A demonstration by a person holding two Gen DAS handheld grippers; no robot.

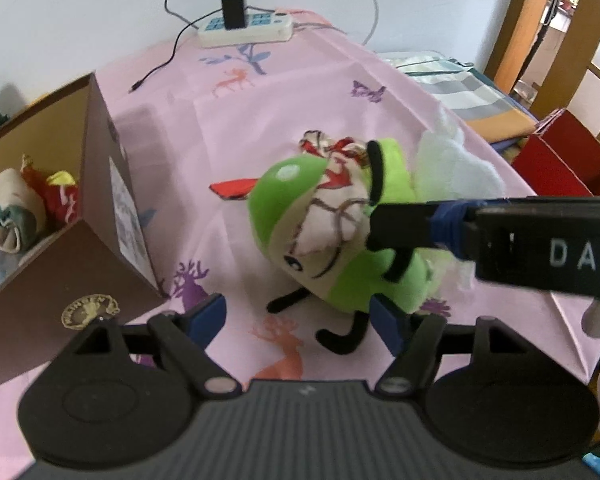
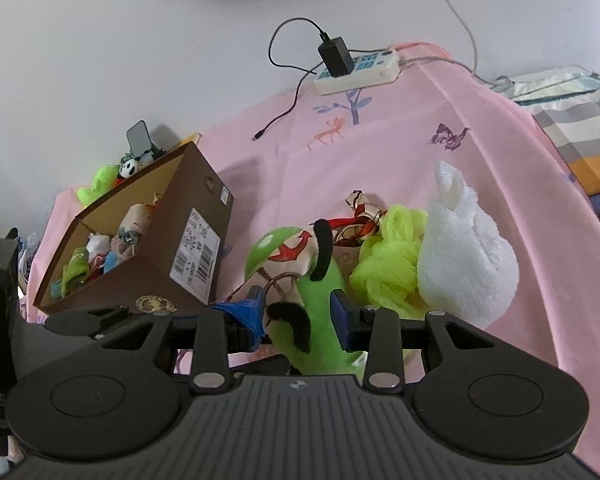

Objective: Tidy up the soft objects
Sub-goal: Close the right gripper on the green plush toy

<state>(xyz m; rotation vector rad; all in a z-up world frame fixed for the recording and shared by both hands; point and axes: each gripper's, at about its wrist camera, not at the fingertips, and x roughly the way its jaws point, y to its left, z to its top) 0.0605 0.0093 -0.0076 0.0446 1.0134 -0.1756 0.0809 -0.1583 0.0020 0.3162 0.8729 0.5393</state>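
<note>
Gripping the green plush toy [image 2: 320, 320] between my right gripper [image 2: 298, 314] pads, I hold it just above the pink tablecloth [image 1: 300, 100], right of the brown box [image 1: 100, 248]. My left gripper [image 1: 300, 320] gapes wide with nothing between its 2 fingers.

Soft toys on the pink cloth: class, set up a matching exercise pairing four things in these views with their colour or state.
Things:
1. plush toy
2. cardboard box
3. right tool
4. towel

Colour or state:
A. white and fluffy
B. shut on the plush toy
C. green with black limbs
D. brown, open, with soft items inside

Pairs: 1-C, 2-D, 3-B, 4-A
</note>
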